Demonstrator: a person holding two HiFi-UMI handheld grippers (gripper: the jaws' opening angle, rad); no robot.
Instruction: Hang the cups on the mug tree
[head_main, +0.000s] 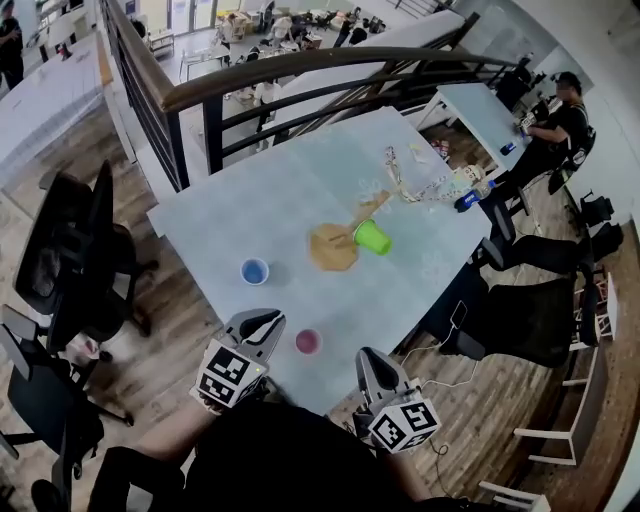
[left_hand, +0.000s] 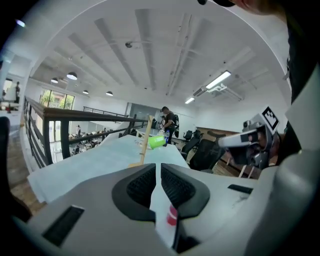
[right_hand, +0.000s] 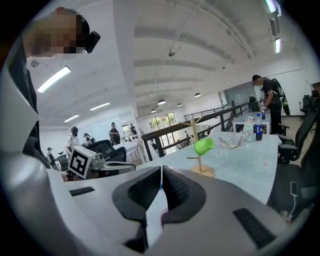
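Observation:
A wooden mug tree (head_main: 340, 243) stands mid-table with a green cup (head_main: 372, 237) hanging on it. A blue cup (head_main: 254, 271) sits upright to its left, and a pink cup (head_main: 308, 341) stands near the front edge. My left gripper (head_main: 262, 319) is shut and empty, just left of the pink cup. My right gripper (head_main: 366, 356) is shut and empty at the table's front edge, right of the pink cup. The left gripper view shows shut jaws (left_hand: 159, 169), the tree (left_hand: 145, 141) and green cup (left_hand: 157, 141) far ahead. In the right gripper view, shut jaws (right_hand: 161, 172) point toward the green cup (right_hand: 203, 146).
A bottle, a small figure and a chain (head_main: 450, 188) lie at the table's far right. Black office chairs (head_main: 70, 250) stand left and right of the table (head_main: 250, 200). A dark railing (head_main: 300, 70) runs behind it. A person (head_main: 555, 125) stands at another table.

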